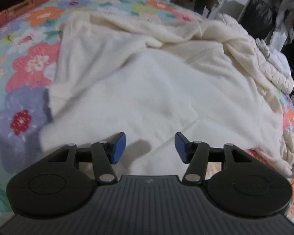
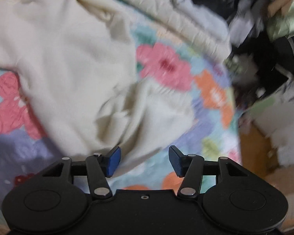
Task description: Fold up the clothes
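Both tongs, left (image 1: 150, 147) and right (image 2: 144, 161), gape empty over the cream garment (image 1: 147, 82).

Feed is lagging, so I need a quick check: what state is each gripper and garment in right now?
Left gripper: open, empty, over the garment.
Right gripper: open, empty, at the garment's edge.
Cream fleece garment: spread on the bed, rumpled, unfolded.
Floral quilt: flat beneath it.
White quilted jacket: heaped at the bed's edge.
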Demonstrator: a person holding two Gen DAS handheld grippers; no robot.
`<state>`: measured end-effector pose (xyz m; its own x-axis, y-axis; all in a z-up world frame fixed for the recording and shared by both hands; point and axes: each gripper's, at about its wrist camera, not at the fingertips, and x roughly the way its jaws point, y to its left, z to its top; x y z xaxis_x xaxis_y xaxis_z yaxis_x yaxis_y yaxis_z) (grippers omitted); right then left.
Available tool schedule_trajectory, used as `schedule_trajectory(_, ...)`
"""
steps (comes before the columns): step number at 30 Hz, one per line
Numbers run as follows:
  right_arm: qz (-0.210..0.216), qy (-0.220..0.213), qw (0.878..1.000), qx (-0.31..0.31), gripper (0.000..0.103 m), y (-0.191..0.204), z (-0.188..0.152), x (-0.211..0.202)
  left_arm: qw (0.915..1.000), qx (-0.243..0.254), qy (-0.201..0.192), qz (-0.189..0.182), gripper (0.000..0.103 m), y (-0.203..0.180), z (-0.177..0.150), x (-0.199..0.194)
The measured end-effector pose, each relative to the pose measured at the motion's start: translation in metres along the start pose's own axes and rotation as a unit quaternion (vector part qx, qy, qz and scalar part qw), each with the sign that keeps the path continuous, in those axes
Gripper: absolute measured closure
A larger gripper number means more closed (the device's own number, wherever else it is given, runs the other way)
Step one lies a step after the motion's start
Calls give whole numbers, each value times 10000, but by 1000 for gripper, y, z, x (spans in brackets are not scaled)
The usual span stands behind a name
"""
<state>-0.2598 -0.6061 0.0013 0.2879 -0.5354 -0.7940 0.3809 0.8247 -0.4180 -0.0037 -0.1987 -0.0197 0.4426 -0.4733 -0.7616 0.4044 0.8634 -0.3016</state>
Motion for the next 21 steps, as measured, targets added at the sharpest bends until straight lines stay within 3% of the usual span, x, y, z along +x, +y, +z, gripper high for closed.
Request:
schedule_trajectory(1,205,-124,9996,173,44,-7,3,-8,9999,-100,-37,-47,43,6,2,-4)
schedule_trajectory(4,771,-419,9959,-213,44,21,18,-10,9985,-529,-81,-57,41,29,8,-10)
schedule_trajectory(7,1330,-709,9865,-636,43,51,32,-12,9974,-520,-107,479,41,43,9,-14)
schedule_trajectory(9,1698,-900,9771,-916,42,71,42,-13,9965,-608,-70,565,41,52,11,-17)
schedule_trajectory(13,2421,-1274,9506,-1469,37,111,61,-15,9946,-882,-212,508,37,68,11,-27)
schedule_trajectory(17,2938,-1481,9205,-2106,37,163,80,-24,9905,-1029,-234,883,32,84,6,-28)
schedule_trajectory(19,3173,-1700,8966,-2578,37,190,83,-35,9905,-1098,-158,807,32,87,4,-21)
schedule_trajectory(21,3202,-1830,8814,-2950,37,212,83,-38,9911,-1164,-72,650,32,86,2,-12)
